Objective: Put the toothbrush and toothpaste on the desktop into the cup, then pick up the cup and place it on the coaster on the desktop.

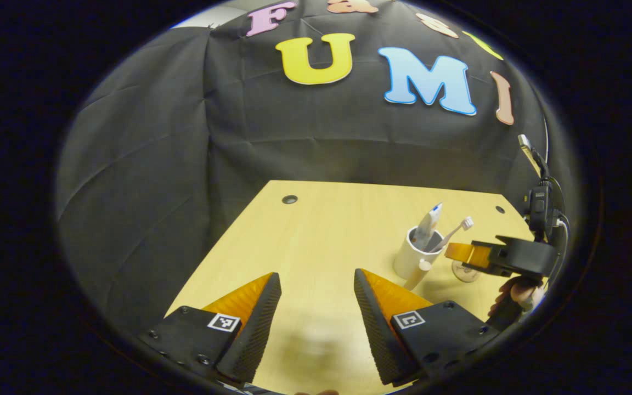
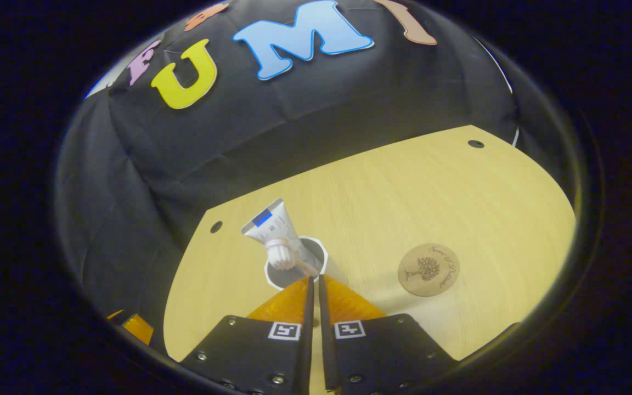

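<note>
The white cup (image 1: 412, 257) is seen standing upright on the desk (image 1: 316, 241), with the toothpaste (image 1: 427, 222) and the toothbrush (image 1: 455, 232) already propped inside it, both leaning toward the rim and sticking out above it. The round wooden coaster (image 2: 429, 269) lies flat on the desk just beside the cup, bare and apart from it. The right gripper (image 2: 314, 282) is held at the cup's near rim with its fingers drawn almost together; whether the toothbrush handle is pinched between them cannot be told. The left gripper (image 1: 316, 285) is spread wide over bare desk, nothing between its fingers, well apart from the cup. The cup is judged to be rigid, smooth and probably ceramic, so it is likely slippery and would chip if dropped; its load is light but top-heavy, and the tall contents could swing if it is tilted. A hold across the wall just under the rim, or over the rim away from the leaning tube, is suggested. The path to the coaster is short, and only the protruding brush and tube are likely to be knocked.
</note>
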`<state>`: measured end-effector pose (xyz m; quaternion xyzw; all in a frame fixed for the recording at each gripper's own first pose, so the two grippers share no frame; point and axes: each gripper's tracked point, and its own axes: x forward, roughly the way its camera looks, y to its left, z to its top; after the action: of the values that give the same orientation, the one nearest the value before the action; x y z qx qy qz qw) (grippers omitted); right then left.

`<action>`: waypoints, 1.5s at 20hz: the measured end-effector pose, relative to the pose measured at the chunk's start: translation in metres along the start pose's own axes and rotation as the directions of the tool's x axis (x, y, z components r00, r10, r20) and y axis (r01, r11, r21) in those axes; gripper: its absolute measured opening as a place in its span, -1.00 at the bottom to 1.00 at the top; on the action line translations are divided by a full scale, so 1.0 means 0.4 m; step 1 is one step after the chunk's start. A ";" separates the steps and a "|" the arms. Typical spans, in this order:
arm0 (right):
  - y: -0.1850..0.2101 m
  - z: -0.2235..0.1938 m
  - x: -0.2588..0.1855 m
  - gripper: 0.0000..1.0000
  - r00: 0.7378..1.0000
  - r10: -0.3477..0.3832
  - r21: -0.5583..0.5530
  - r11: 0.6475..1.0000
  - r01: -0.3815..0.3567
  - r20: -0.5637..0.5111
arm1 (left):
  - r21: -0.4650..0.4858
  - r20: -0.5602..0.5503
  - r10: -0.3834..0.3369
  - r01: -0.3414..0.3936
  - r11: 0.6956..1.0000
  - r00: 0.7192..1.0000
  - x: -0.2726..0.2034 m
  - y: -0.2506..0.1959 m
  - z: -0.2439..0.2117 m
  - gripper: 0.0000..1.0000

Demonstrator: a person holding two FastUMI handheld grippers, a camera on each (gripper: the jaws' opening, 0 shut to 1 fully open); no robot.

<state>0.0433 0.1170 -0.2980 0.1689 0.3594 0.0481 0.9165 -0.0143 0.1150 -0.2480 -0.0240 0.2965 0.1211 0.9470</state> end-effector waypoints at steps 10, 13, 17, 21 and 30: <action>-0.136 -0.019 -0.082 -0.84 0.997 -0.062 0.014 0.998 0.062 -0.043 | 0.060 -0.107 -0.205 0.212 0.975 0.973 0.093 -0.220 -0.008 0.72; -0.191 -0.018 -0.101 -0.84 0.994 -0.098 0.038 0.994 0.100 -0.047 | 0.053 -0.177 -0.273 0.286 0.957 0.946 0.117 -0.284 -0.020 0.72; -0.257 -0.019 -0.121 -0.84 0.989 -0.138 0.077 0.987 0.142 -0.057 | 0.059 -0.265 -0.323 0.349 0.935 0.909 0.149 -0.349 -0.035 0.73; -0.314 -0.013 -0.142 -0.81 0.984 -0.167 0.100 0.980 0.172 -0.057 | 0.099 -0.359 -0.307 0.363 0.926 0.881 0.205 -0.376 -0.071 0.72; -0.442 -0.030 -0.181 -0.84 0.970 -0.220 0.136 0.963 0.232 -0.099 | 0.142 -0.572 -0.224 0.364 0.920 0.789 0.311 -0.420 -0.146 0.72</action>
<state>-0.0242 -0.0609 -0.3206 0.1916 0.4167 -0.0765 0.8853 0.0928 -0.0280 -0.3711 0.0135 0.5585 -0.0785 0.8257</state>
